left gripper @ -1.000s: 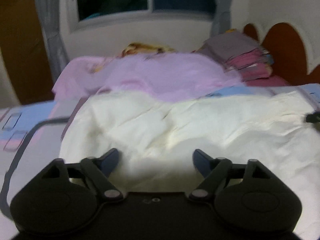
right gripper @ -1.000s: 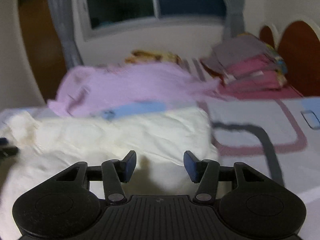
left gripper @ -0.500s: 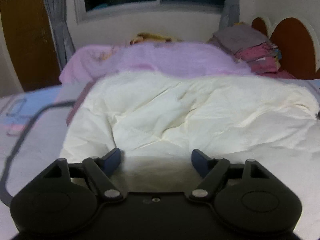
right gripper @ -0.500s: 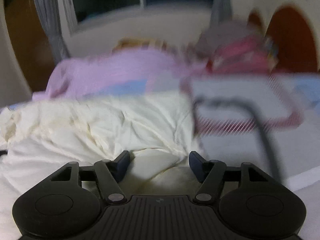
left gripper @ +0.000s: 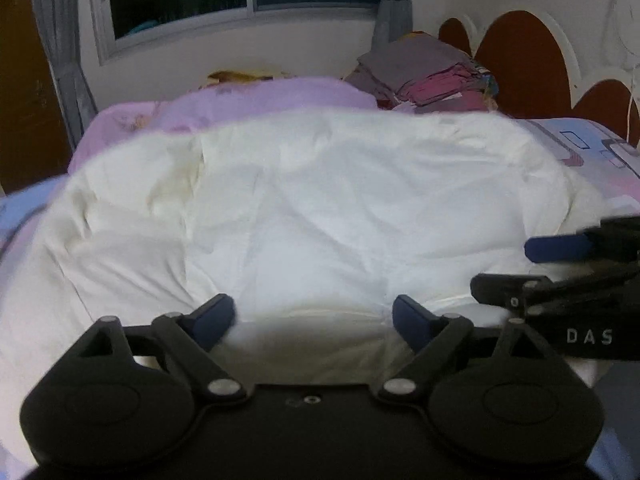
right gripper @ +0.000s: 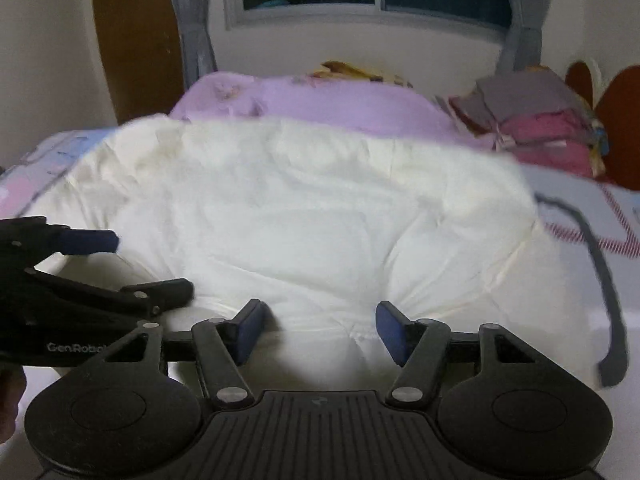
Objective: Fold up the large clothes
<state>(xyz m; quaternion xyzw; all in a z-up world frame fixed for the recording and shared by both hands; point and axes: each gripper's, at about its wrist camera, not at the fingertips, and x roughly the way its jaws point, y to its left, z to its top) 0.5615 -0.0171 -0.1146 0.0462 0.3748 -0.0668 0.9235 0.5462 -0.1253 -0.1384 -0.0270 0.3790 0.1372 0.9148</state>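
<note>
Cream garment (left gripper: 320, 216) is spread on the bed (right gripper: 580, 292), straight ahead of both pairs of jaws and running under them; its near edge is bunched up right at the fingertips. Long axis lies crosswise to the jaws, left to right. Its far edge is met by a lilac cloth (left gripper: 260, 100), w/ a stack of folded clothes (right gripper: 536, 120) seen well beyond, to the right.

Left gripper (left gripper: 313, 314): jaws have just been opening and are spread wide, near full. Cream fabric is seen in the gap and under it, but the pads are not pressed on it; nothing is held.

Right gripper (right gripper: 319, 326): jaws are set about half open, having just closed a little. A puckered ridge of the fabric is seen between the pads; contact at the right pad can't be ruled out, but no firm pinch is shown, so it's read as not gripped.

Both grippers are side by side, close together, each showing at the edge of the other's view. Neither is clearly nearer the near edge; both are at it.

Judged: the near edge is about to be grabbed, or was just let go, for a fold away from the jaws, across the short axis. Next move would turn on both pads closing on that same edge.
</note>
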